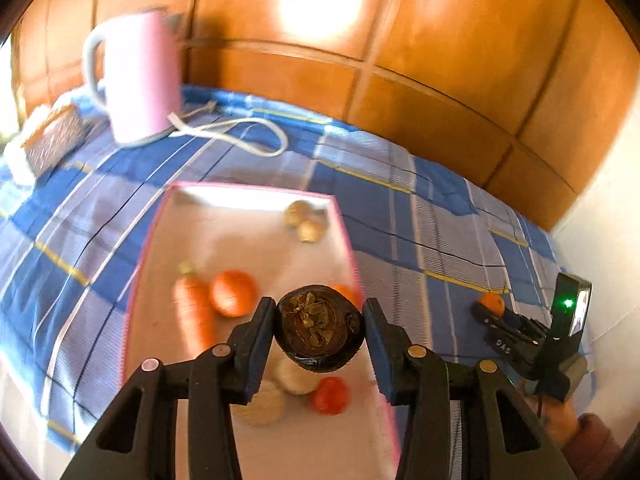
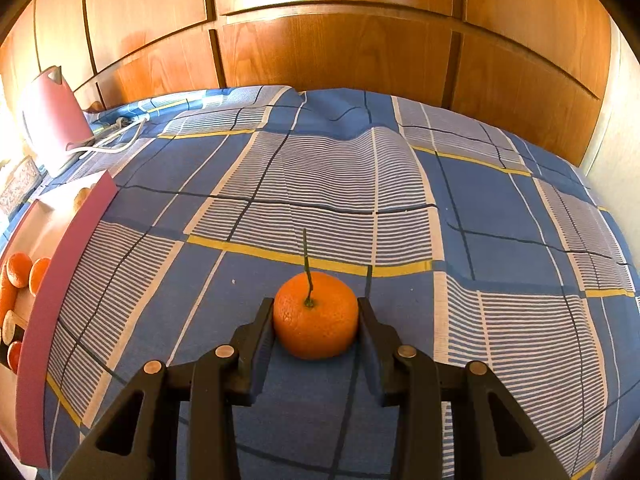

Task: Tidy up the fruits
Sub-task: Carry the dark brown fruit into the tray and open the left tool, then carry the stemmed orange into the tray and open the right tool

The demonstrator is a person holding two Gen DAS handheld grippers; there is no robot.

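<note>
Left gripper [image 1: 320, 334] is clamped on one dark round fruit [image 1: 320, 330], both jaws touching its sides, held above the pink-rimmed tray [image 1: 344, 216]. Left view is motion-blurred.

Tray contents, counted in the left view: one carrot [image 1: 195, 310], two oranges (one [image 1: 233, 293] beside the carrot, a second [image 1: 346, 291] mostly hidden behind the dark fruit), one red tomato [image 1: 331, 395], two pale round items [image 1: 280, 390] near the tomato, two brownish round items [image 1: 305, 221] in the far right corner. What the pale and brownish ones are, cannot tell.

Right gripper [image 2: 316, 316] is closed around one tangerine [image 2: 315, 316] with a thin green stem; both jaws touch its sides. The tangerine rests on the blue plaid cloth [image 2: 500, 200], well right of the tray.

Also on the cloth: one pink kettle [image 1: 138, 76] with one white cord [image 1: 248, 130], and one patterned box [image 1: 52, 140] at the far left. Wooden panels [image 2: 340, 48] stand behind.
</note>
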